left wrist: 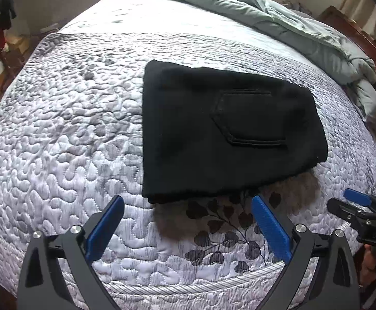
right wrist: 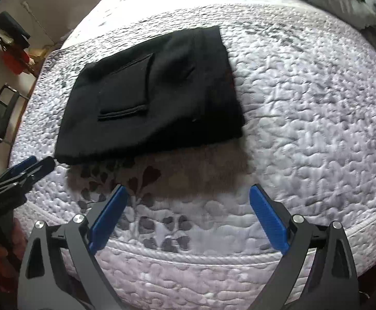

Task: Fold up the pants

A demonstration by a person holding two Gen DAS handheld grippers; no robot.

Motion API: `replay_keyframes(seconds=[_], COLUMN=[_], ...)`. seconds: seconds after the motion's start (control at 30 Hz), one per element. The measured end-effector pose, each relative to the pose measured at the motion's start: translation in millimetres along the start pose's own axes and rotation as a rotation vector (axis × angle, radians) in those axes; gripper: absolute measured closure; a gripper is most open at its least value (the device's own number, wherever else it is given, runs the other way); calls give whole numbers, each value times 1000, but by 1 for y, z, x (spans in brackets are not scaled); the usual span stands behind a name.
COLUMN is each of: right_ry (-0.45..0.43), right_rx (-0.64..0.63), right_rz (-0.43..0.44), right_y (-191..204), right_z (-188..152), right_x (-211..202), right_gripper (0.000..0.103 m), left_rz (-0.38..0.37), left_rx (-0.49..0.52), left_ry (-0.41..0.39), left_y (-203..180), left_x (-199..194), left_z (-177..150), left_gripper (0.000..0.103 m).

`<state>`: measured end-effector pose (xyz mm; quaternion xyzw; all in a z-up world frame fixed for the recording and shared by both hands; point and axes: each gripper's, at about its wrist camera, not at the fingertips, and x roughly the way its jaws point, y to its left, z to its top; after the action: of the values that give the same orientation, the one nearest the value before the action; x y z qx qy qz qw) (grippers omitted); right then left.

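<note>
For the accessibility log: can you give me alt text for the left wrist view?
Black pants lie folded into a compact rectangle, back pocket up, on a quilted bedspread. The left gripper hangs open and empty just short of them, and the right gripper shows at the right edge. A green duvet is bunched behind.

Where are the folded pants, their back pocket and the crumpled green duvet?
folded pants (left wrist: 188, 155), left wrist view, plain cloth left of the pocket.
back pocket (right wrist: 126, 87), right wrist view, middle of the patch.
green duvet (left wrist: 278, 18), left wrist view, its bunched folds.

One pants (left wrist: 226, 131) – two grippers (left wrist: 188, 206)
</note>
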<state>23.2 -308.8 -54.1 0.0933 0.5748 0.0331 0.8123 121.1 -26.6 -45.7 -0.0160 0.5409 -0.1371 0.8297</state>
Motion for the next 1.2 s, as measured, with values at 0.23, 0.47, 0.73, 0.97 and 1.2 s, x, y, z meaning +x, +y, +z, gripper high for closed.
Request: replay_keyframes(seconds=[0.23, 0.47, 0.73, 0.97, 1.2], right_ry=[-34, -31, -27, -34, -17], right_rx=[-42, -36, -25, -35, -59], right_rz=[1, 20, 7, 31, 26], right_y=[-6, -7, -3, 4, 13], right_z=[5, 10, 11, 13, 11], right_x=[-12, -11, -10, -11, -5], right_gripper=[8, 8, 8, 8, 8], left_rz=[96, 141, 160, 178, 163], left_rx=[-44, -3, 57, 71, 45], left_ry=[-23, -23, -28, -36, -41], left_y=[4, -7, -14, -12, -8], left_x=[-6, -6, -12, -18, -19], left_z=[1, -1, 0, 1, 2], left_gripper=[4, 4, 4, 4, 4])
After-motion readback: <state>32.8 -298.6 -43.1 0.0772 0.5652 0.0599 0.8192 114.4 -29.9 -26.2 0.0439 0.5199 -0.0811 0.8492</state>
